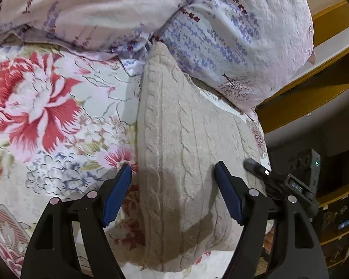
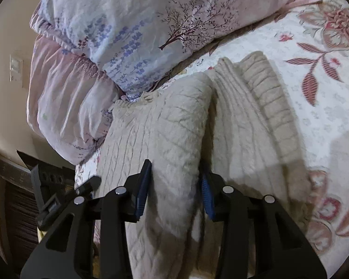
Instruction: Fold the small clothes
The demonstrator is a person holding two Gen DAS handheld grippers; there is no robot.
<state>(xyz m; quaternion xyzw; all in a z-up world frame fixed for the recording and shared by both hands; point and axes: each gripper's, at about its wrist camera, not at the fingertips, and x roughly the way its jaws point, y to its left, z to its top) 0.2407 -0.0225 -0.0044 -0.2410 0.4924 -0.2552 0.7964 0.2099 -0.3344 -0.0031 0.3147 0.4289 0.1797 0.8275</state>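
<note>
A cream cable-knit sweater (image 1: 181, 139) lies on a floral bedspread (image 1: 46, 116). My left gripper (image 1: 173, 174) is open just above the sweater's near part, blue pads on either side of a knit strip. In the right wrist view the sweater (image 2: 162, 125) is partly folded, with a ribbed sleeve (image 2: 267, 93) lying along its right side. My right gripper (image 2: 175, 186) has its blue pads set on both sides of a raised fold of the sweater, with a gap still between them. The right gripper also shows in the left wrist view (image 1: 258, 166).
A bunched duvet with lavender and tree prints (image 1: 221, 34) lies at the head of the bed, touching the sweater's far end; it also shows in the right wrist view (image 2: 128, 34). A wooden bed frame (image 1: 314, 97) and dark shelves (image 1: 332, 186) stand at the right.
</note>
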